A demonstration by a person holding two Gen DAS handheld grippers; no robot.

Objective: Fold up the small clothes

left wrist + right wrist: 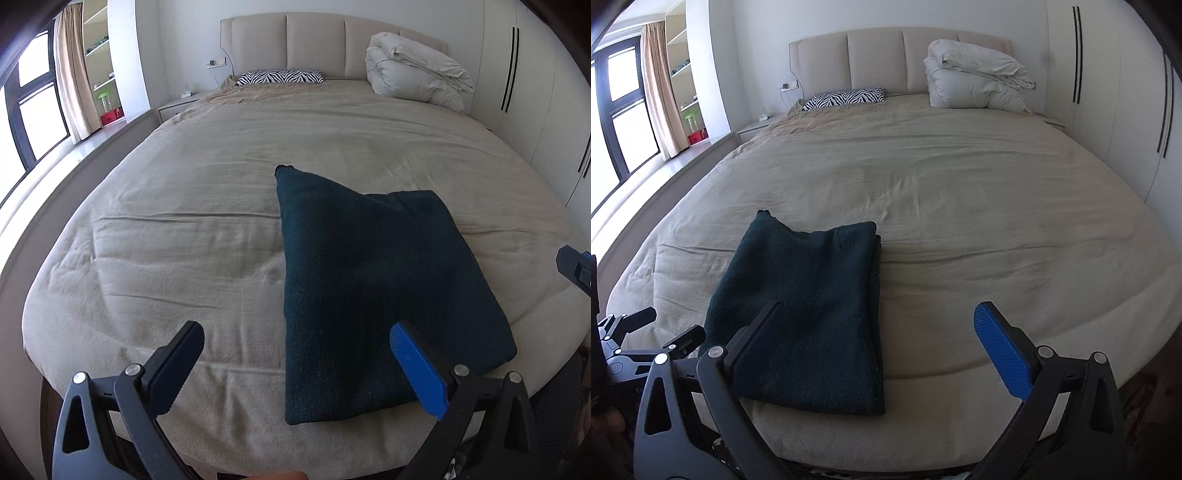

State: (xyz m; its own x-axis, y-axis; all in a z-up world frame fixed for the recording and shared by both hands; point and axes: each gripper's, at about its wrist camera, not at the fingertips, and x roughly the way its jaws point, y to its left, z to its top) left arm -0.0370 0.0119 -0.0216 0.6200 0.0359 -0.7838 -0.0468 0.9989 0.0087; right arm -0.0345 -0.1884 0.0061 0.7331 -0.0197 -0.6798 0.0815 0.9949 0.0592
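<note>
- A dark teal knitted sweater (373, 295) lies folded into a rough rectangle on the bed (184, 229), close to the foot edge and toward the bed's right side in the left wrist view.
- Its knit looks dense and slightly fuzzy; one narrow corner sticks out beyond the fold at the far end, pointing toward the headboard (314, 44). Whether that corner is a sleeve or a hem is hard to tell.
- In the right wrist view the sweater (812, 306) shows stacked layers along its right edge.
- The bed cover is a beige, soft, lightly creased cloth, bulging at the foot edge.
- A zebra-striped pillow (279, 77) lies flat at the head edge; a puffy white folded duvet (413, 70) sits at the head's right corner.
- The left gripper (295, 373) hovers low over the foot edge, its tongs spread wide: the blue ribbed pad is over the sweater's near right part, the black one over bare cover. Nothing is pinched.
- The right gripper (882, 350) also hangs over the foot edge with tongs spread wide and nothing between them; its black finger is in front of the sweater's near left corner.
- Part of the left gripper shows at the left edge of the right wrist view.
</note>
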